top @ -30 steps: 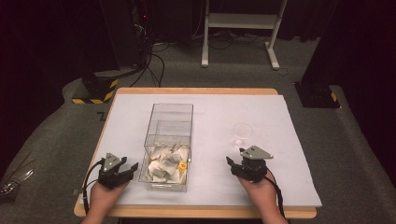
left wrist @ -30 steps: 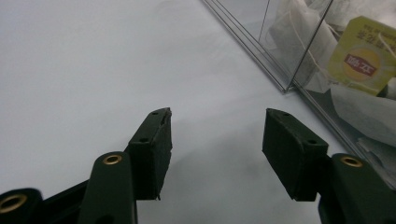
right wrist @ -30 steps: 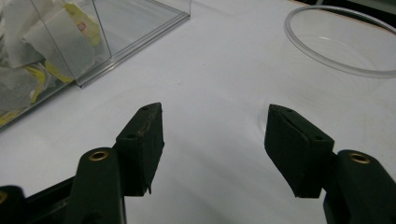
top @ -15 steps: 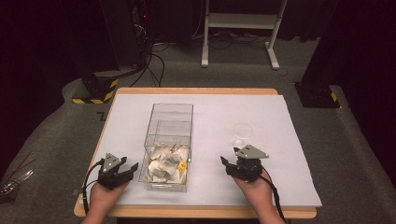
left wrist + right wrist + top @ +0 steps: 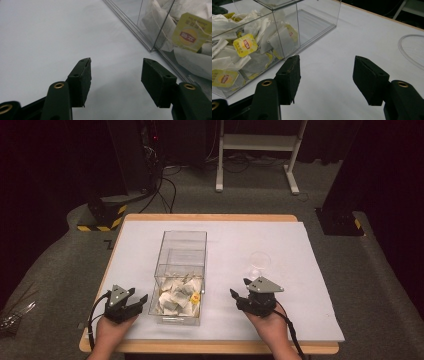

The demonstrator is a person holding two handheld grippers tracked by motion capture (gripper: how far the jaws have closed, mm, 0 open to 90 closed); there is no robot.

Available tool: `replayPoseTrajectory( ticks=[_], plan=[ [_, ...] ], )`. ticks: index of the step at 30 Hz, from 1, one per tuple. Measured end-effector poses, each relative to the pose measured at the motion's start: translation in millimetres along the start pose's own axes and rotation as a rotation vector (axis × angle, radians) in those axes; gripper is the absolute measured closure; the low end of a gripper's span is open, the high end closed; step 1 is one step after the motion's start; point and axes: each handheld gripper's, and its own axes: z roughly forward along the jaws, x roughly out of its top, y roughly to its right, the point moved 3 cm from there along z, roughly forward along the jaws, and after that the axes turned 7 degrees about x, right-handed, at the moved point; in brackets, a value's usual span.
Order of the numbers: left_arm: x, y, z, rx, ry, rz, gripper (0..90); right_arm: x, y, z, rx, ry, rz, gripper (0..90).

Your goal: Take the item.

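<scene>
On top of the desk (image 5: 300, 250), white sheet covering nearly all of it w/ wood edge showing at front and back, a clear plastic box (image 5: 181, 270) is sitting left of centre, long axis running front to back. Box is split in compartments: near one is holding a heap of tea bags (image 5: 177, 295), far one is looking bare. In right gripper view the bags are showing white paper w/ yellow tags (image 5: 245, 45) pressing against the clear wall. Right of the box, well apart, a clear round lid (image 5: 260, 261) is lying flat on the sheet; its rim is showing at right edge of right gripper view (image 5: 409, 51).

Left gripper (image 5: 131, 301) is resting at front-left corner, just beside the box's near end, not touching it. Its jaws are standing released, gap wide, only bare sheet between them in left gripper view (image 5: 115, 75).

Right gripper (image 5: 241, 289) is hovering front-right, between box and lid, near the lid, pointing toward the box. Its jaws are also standing released, grasping nothing, only white sheet between the pads (image 5: 327, 75).
</scene>
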Motion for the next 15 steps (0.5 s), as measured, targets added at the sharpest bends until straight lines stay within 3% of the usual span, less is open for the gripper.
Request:
replayPoseTrajectory(
  ticks=[15],
  plan=[
    [-0.3,-0.1,-1.5,-0.019,0.011,0.004,42.1,17.0,-19.5,7.1,0.039,0.038,-0.016,40.1]
  ],
)
